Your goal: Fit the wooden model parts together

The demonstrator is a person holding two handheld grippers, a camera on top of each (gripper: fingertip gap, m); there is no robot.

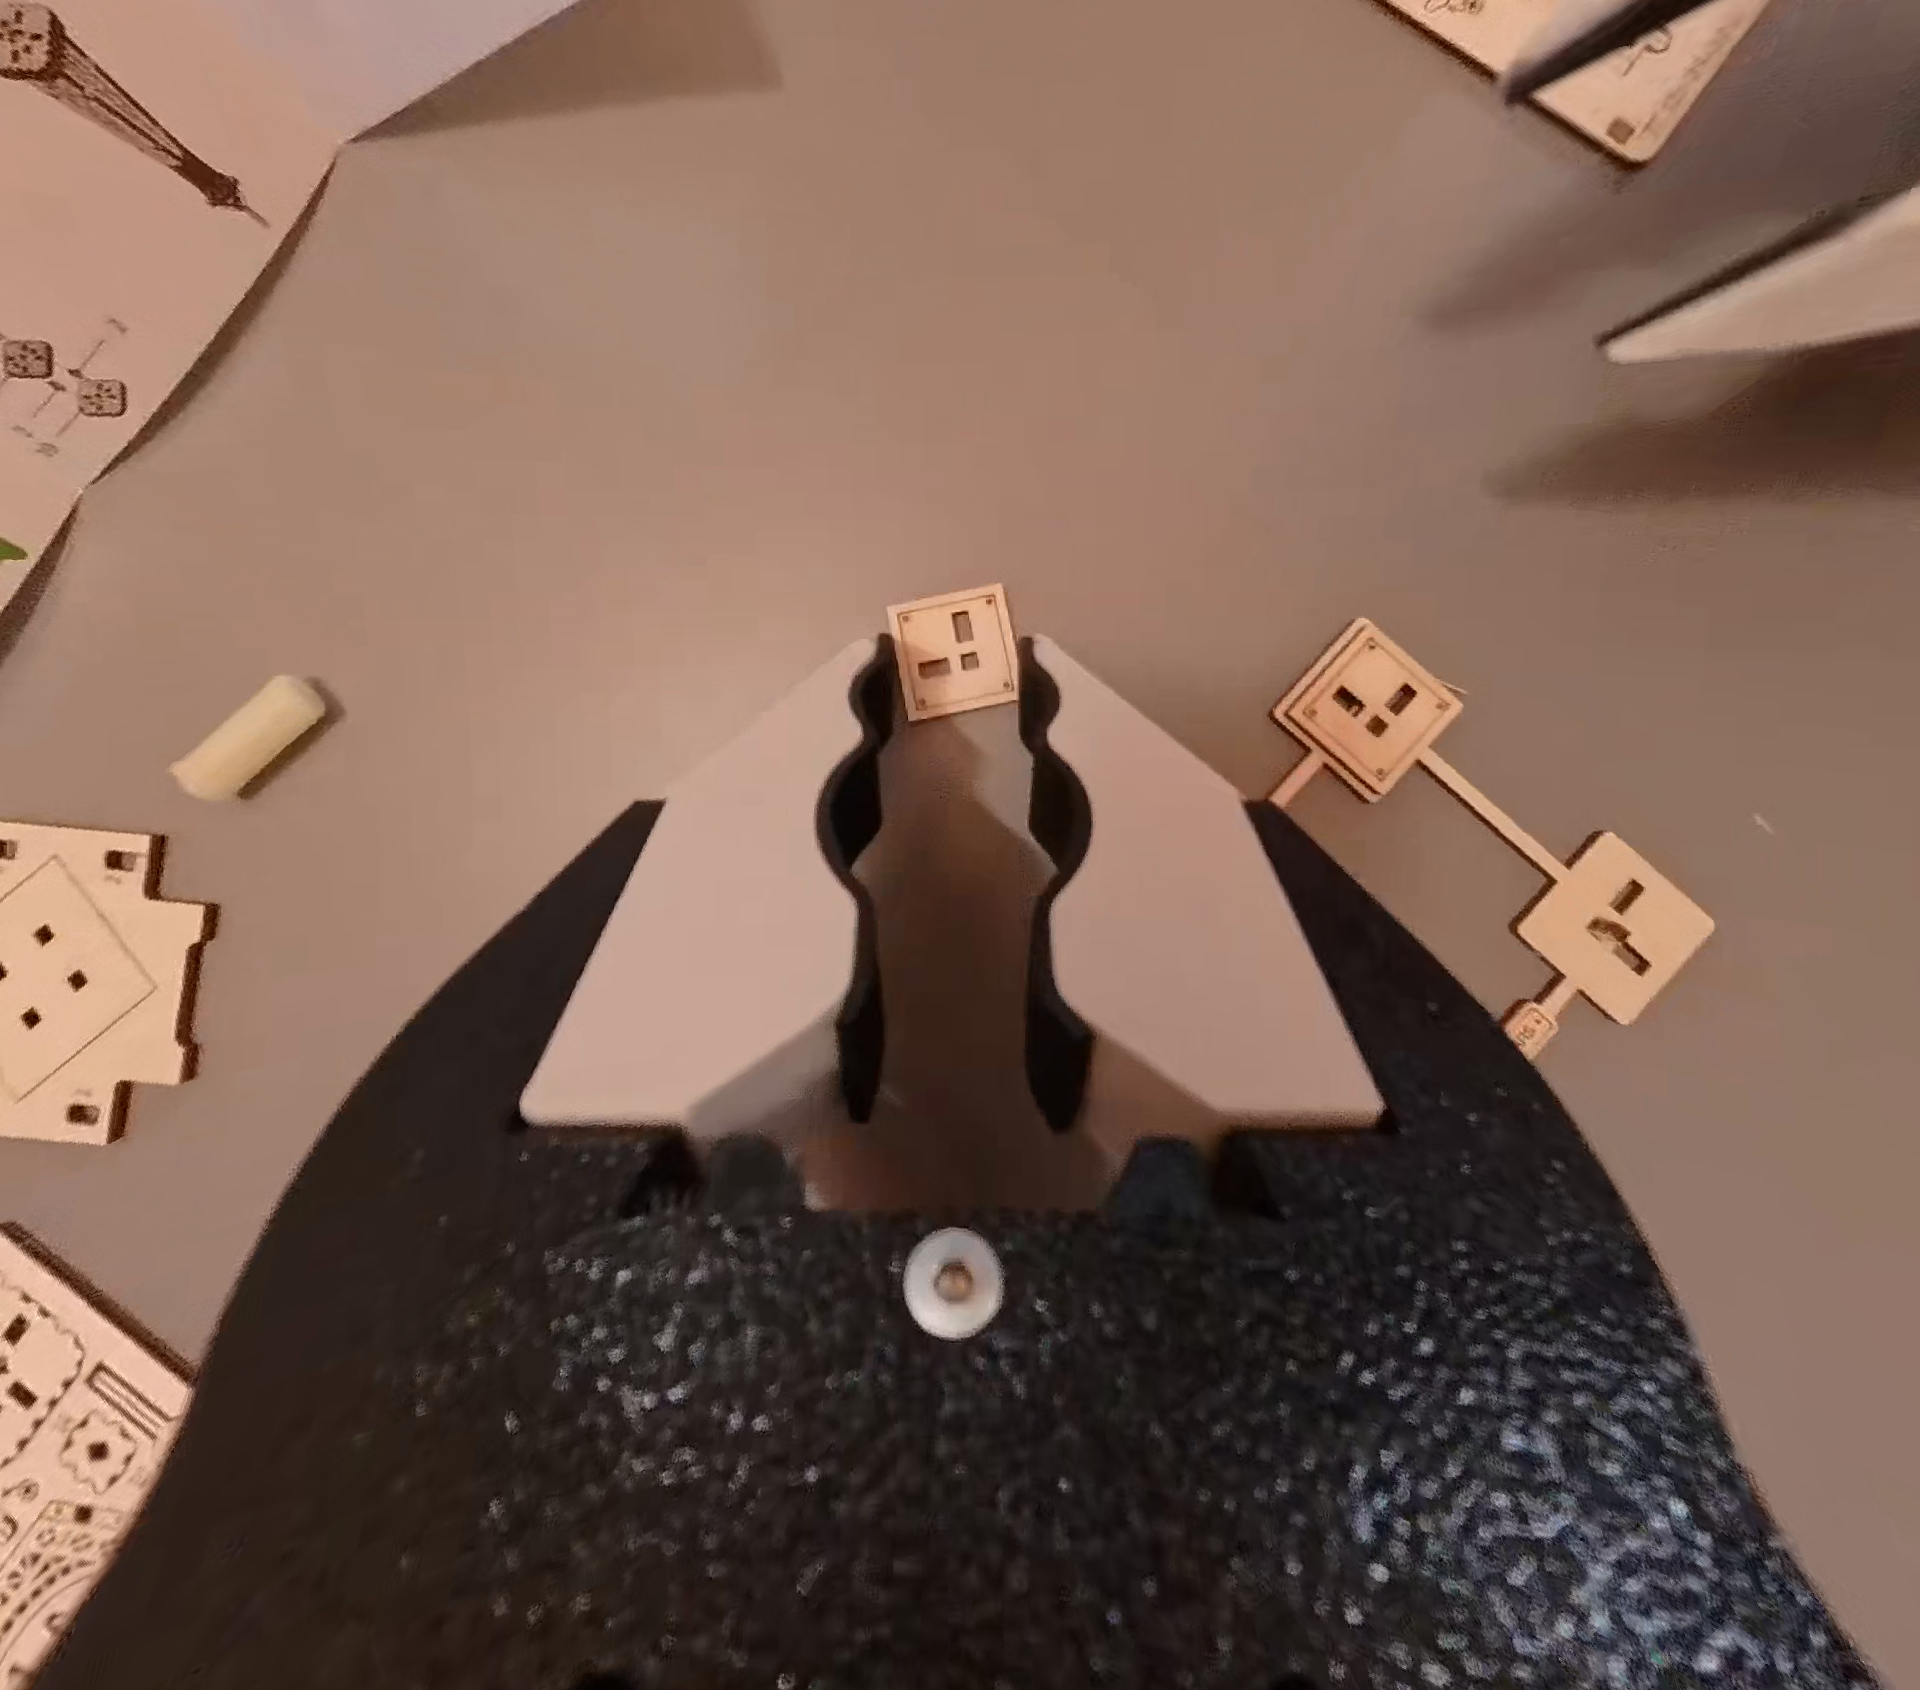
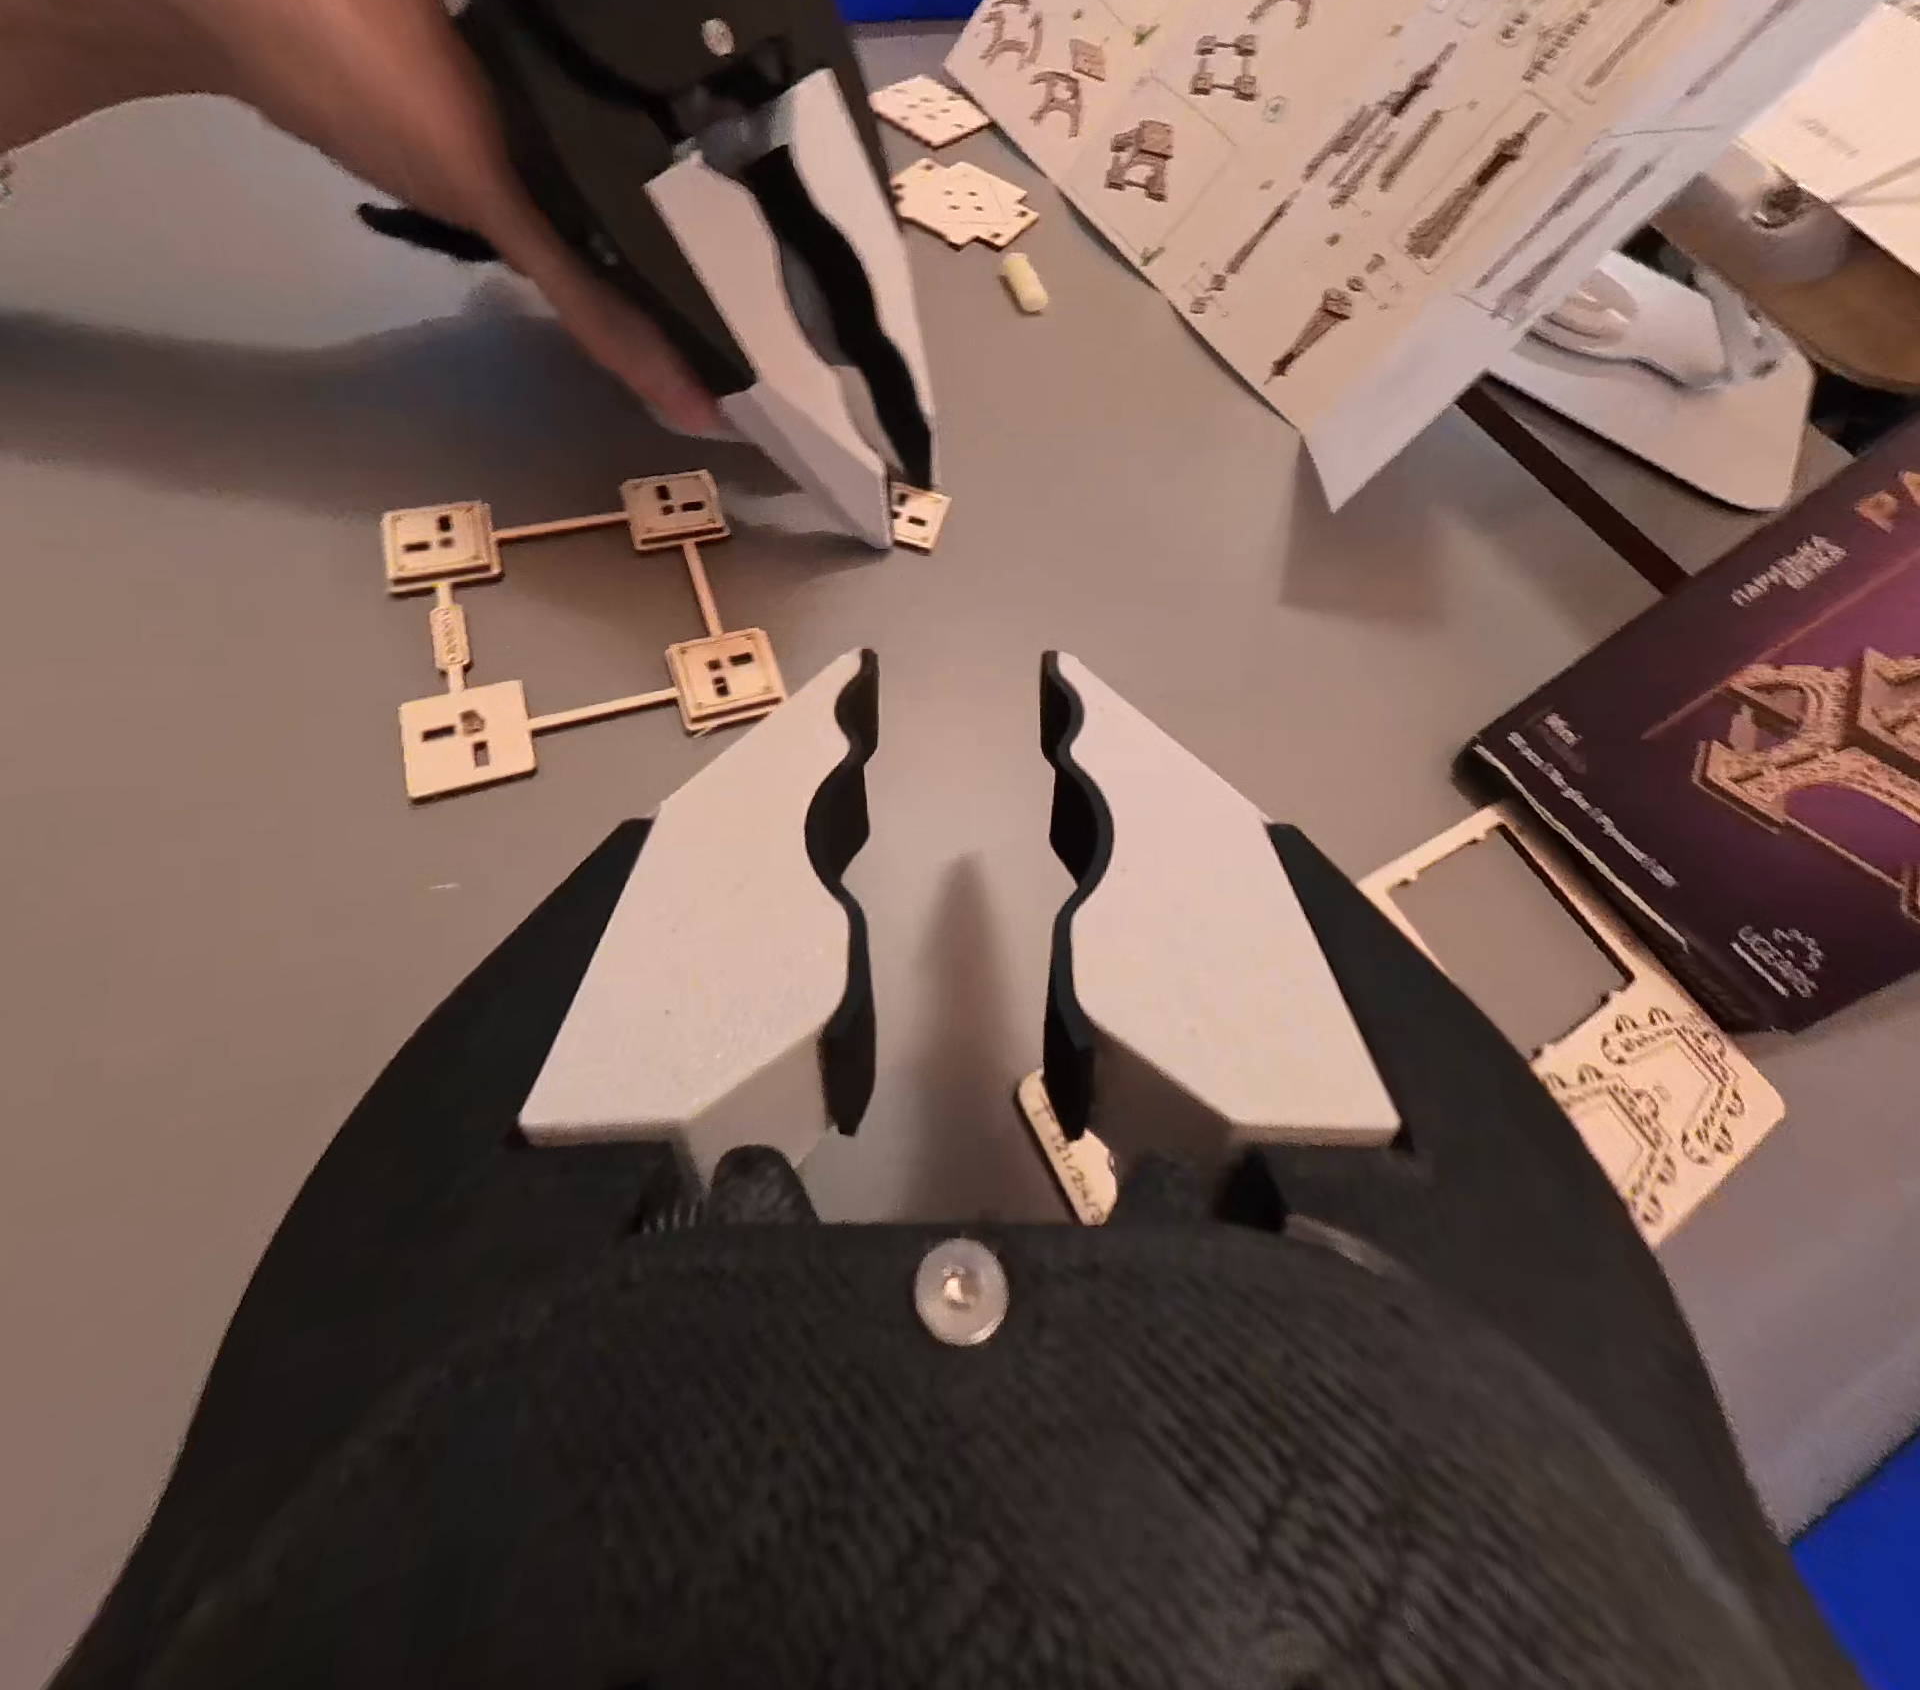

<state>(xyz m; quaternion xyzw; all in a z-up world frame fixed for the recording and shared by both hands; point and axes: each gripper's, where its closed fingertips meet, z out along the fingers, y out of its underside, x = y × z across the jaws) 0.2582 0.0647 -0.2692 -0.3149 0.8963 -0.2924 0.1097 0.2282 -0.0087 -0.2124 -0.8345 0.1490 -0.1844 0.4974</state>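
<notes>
Left claw: the left claw (image 1: 954, 661) pinches a small wooden square (image 1: 954, 666) by its two side edges at the very fingertips; in the right wrist view the same claw (image 2: 902, 510) leans down steeply with the square (image 2: 921, 518) at or just above the grey worktop (image 1: 935, 352).
Right claw: the right claw (image 2: 958, 684) is spread and empty, hovering above the worktop, well short of any part.
Task parts: the wooden frame (image 2: 582, 614) of four square pads joined by thin bars lies flat just beside the left claw; the held square probably belongs on one of those pads. Its near pad (image 1: 1369, 710) sits just right of the left fingertips.
Risk, grip: the hold covers only a sliver of edge, so I judge that any twist or a knock against the worktop may flip the square out or turn it askew.
Risk, frame: the joining bars look thin; pressing the square down hard on an unsupported pad may snap one, or push the whole frame sliding since nothing pins it.
Risk, alignment: the slots in the square and pad need to match; a rotated square would jam or sit crooked.
Risk, clutter: the folded instruction sheet (image 2: 1455, 82), a cross-shaped wooden plate (image 2: 964, 204) and a pale little cylinder (image 1: 252, 736) lie near, but apart from the work spot; a wide swing could brush them.
Remedy: the free right claw holding the frame steady would cut most of this.
</notes>
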